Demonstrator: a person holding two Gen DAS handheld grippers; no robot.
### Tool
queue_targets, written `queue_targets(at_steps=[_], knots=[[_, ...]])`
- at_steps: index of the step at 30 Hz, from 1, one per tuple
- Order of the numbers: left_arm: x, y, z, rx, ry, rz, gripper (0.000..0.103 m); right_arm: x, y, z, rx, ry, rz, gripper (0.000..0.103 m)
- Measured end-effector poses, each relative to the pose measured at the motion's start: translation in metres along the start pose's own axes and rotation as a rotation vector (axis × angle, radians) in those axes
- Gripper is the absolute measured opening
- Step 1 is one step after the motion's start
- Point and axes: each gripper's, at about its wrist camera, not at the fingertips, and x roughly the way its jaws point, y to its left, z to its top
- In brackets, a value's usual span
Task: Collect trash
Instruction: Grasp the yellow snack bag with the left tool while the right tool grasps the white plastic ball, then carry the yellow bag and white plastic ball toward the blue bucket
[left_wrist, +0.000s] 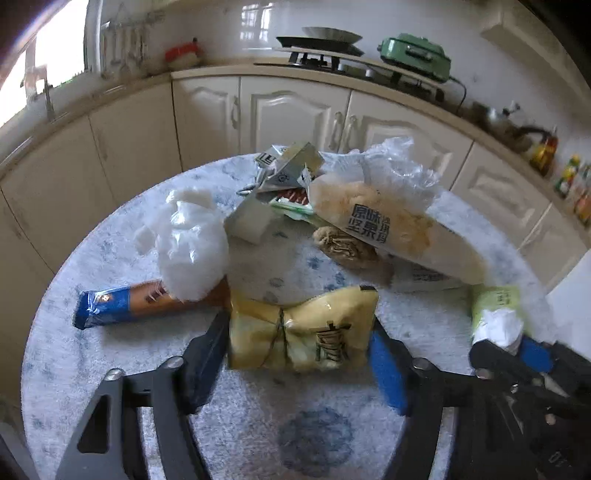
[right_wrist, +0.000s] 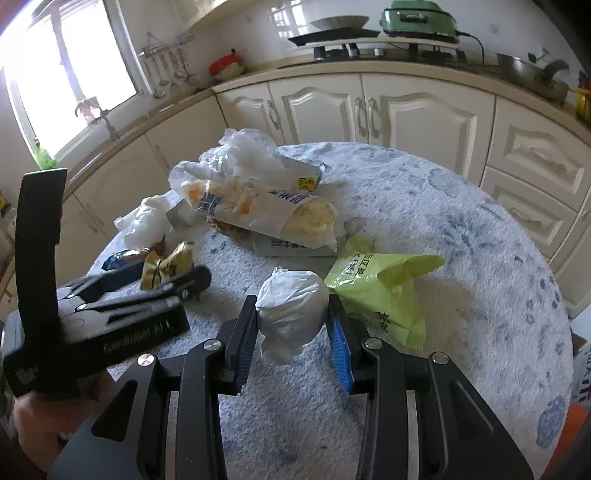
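Note:
A round table with a blue-patterned white cloth holds a heap of trash. My left gripper is shut on a yellow knotted snack wrapper; it also shows in the right wrist view. My right gripper is shut on a crumpled white paper ball, seen at the right of the left wrist view. A lime-green bag lies just behind the ball. A clear bread bag, a white plastic wad, a blue-orange wrapper and torn cartons lie further back.
Cream kitchen cabinets curve behind the table. The counter carries a stove with pans, a green appliance and bottles. A window is at the left. The table's near side shows only cloth.

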Motion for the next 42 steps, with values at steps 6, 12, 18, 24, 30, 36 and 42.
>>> queue_targets(at_steps=[6, 12, 18, 24, 30, 36, 42], knots=[[-0.015, 0.022, -0.004, -0.035, -0.035, -0.035, 0.064, -0.016, 0.002, -0.006, 0.005, -0.021, 0.018, 0.037], [-0.053, 0.017, -0.021, -0.024, -0.122, -0.044, 0.064, -0.047, 0.003, -0.012, 0.015, -0.061, 0.028, 0.037], [-0.097, -0.012, -0.038, 0.028, -0.236, -0.038, 0.064, -0.09, -0.004, -0.014, 0.03, -0.138, 0.007, 0.037], [-0.137, -0.039, -0.051, 0.059, -0.338, -0.071, 0.064, -0.14, -0.026, -0.012, 0.056, -0.219, -0.044, 0.037], [-0.164, -0.066, -0.062, 0.092, -0.414, -0.13, 0.064, -0.187, -0.056, -0.011, 0.087, -0.301, -0.098, 0.037], [-0.171, -0.096, -0.068, 0.144, -0.454, -0.213, 0.064, -0.23, -0.087, -0.017, 0.123, -0.355, -0.156, 0.037], [-0.164, -0.138, -0.066, 0.227, -0.446, -0.339, 0.064, -0.265, -0.131, -0.034, 0.183, -0.382, -0.263, 0.037]])
